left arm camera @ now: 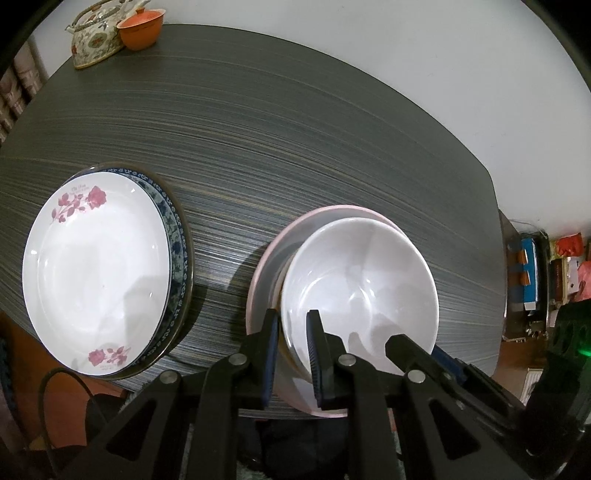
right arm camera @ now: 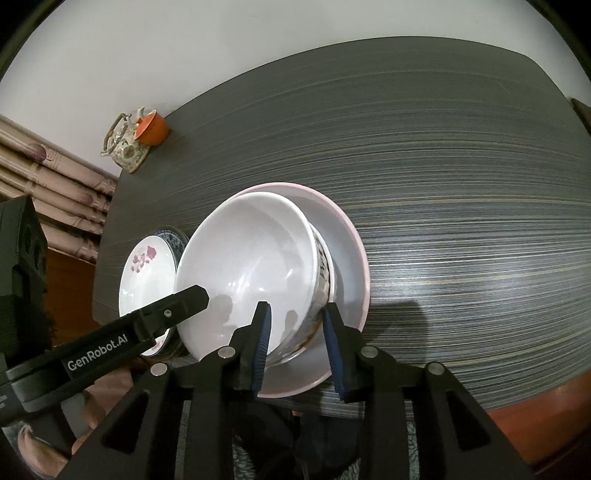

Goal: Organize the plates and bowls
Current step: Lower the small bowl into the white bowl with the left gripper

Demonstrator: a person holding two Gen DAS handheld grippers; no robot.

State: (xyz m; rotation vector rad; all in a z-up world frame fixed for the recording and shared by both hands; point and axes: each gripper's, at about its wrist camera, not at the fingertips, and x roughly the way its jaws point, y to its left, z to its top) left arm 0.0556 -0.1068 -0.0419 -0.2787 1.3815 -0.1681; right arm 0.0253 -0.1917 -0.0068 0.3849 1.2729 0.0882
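A white bowl sits tilted, nested in another bowl, inside a pink-rimmed bowl near the table's front edge. My left gripper straddles the white bowl's near left rim, one finger inside, one outside, with a gap showing. My right gripper straddles its right wall the same way, jaws apart. The white bowl and pink bowl also show in the right wrist view. A rose-print plate lies on a blue-patterned plate to the left.
A floral teapot and an orange lidded cup stand at the table's far left corner. The dark striped table stretches behind the bowls. Clutter sits beyond the right edge.
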